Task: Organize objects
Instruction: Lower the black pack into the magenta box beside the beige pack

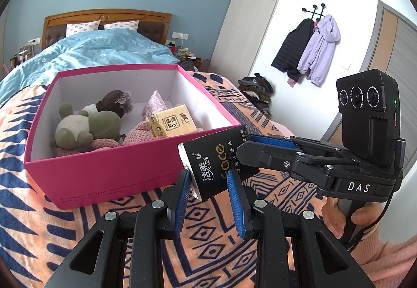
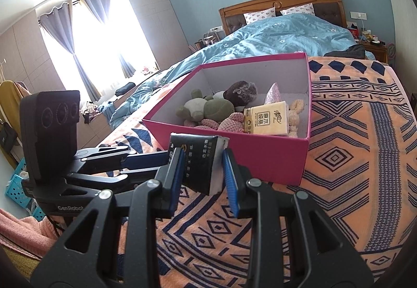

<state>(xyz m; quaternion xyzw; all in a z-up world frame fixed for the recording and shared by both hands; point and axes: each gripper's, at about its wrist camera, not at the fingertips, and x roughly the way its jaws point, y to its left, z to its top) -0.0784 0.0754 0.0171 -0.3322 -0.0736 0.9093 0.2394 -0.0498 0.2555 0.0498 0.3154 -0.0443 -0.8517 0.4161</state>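
A black tissue pack (image 1: pixel 216 160) (image 2: pixel 200 165) hangs just above the patterned blanket, in front of the pink box (image 1: pixel 104 170) (image 2: pixel 247 155). My left gripper (image 1: pixel 208 183) (image 2: pixel 164 160) is shut on one end of it. My right gripper (image 1: pixel 246 147) (image 2: pixel 202 157) is shut on the other end, coming in from the side. Inside the box lie a green plush toy (image 1: pixel 86 129) (image 2: pixel 208 108), a brown plush toy (image 1: pixel 114 103) (image 2: pixel 239 91), pink knitted toys (image 1: pixel 138 131), a yellow tissue pack (image 1: pixel 172 121) (image 2: pixel 268 118) and a pink patterned pouch (image 1: pixel 155 103).
The box stands on an orange and navy blanket (image 1: pixel 208 236) (image 2: pixel 351 157) on the bed, with a blue duvet (image 1: pixel 91 50) behind it. A hand (image 1: pixel 336 215) and pink sleeve hold the right tool. Jackets (image 1: pixel 312 48) hang on the wall; blue baskets (image 2: pixel 18 181) sit on the floor.
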